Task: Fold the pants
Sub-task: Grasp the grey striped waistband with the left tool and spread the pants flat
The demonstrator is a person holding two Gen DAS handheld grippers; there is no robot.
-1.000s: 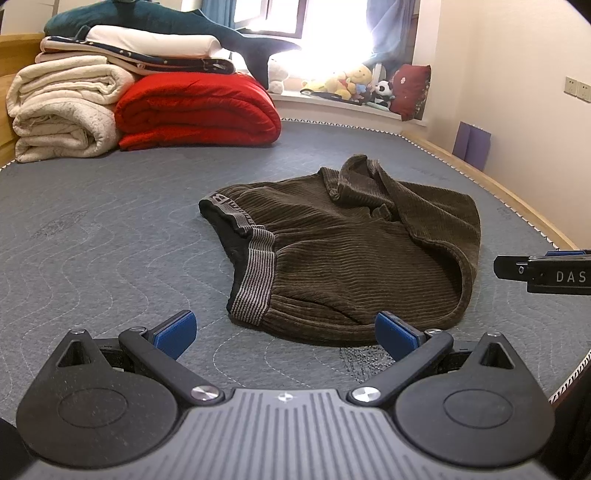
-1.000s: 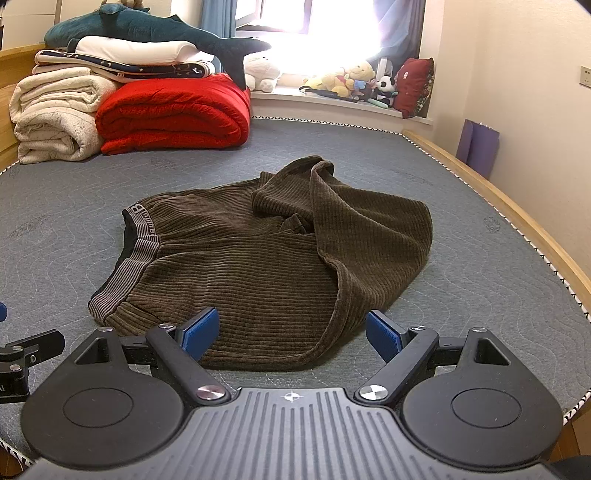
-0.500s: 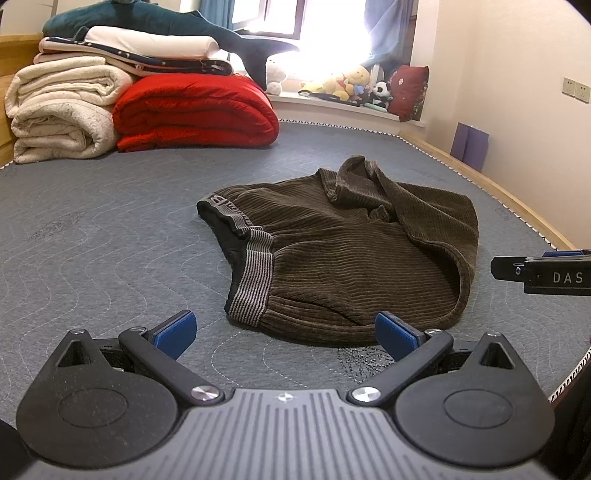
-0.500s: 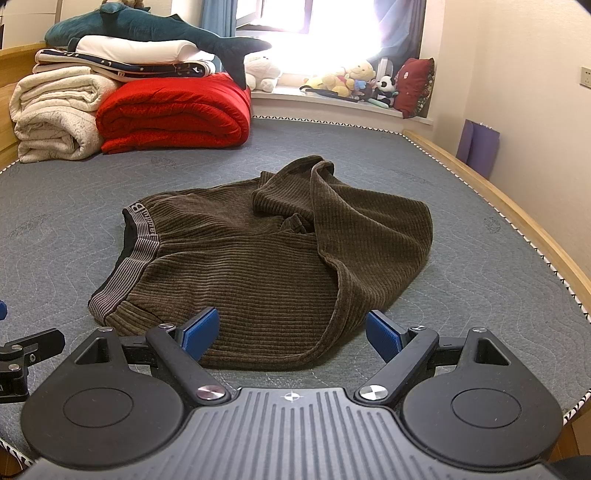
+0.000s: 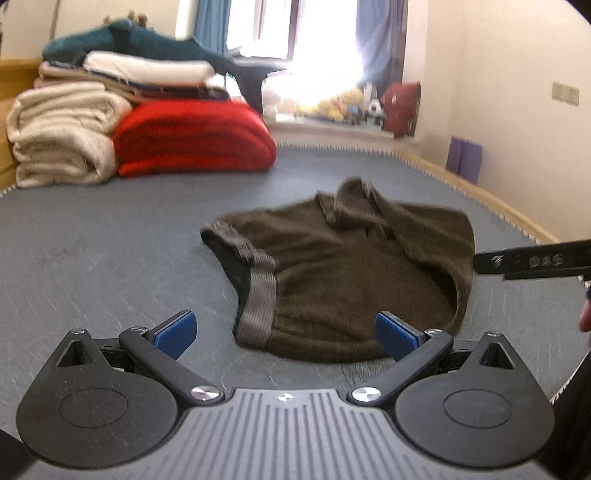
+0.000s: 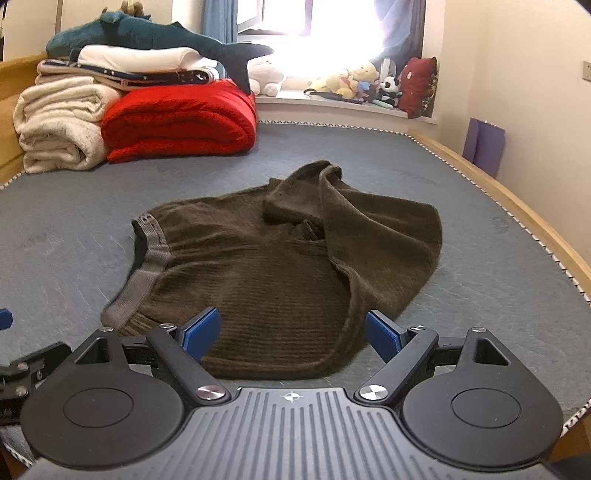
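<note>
Plainly, the left gripper (image 5: 284, 328) has its blue pads spread wide, holding nothing, poised over the near edge of the pants (image 5: 354, 273) by the waistband (image 5: 258, 295). So does the right gripper (image 6: 291, 330), empty above the near hem. Both touch no cloth. Rumpled brown pants lie mid-mattress (image 6: 74, 229).

Blown-out window (image 6: 325, 33), seemingly motion-blurred.
</note>
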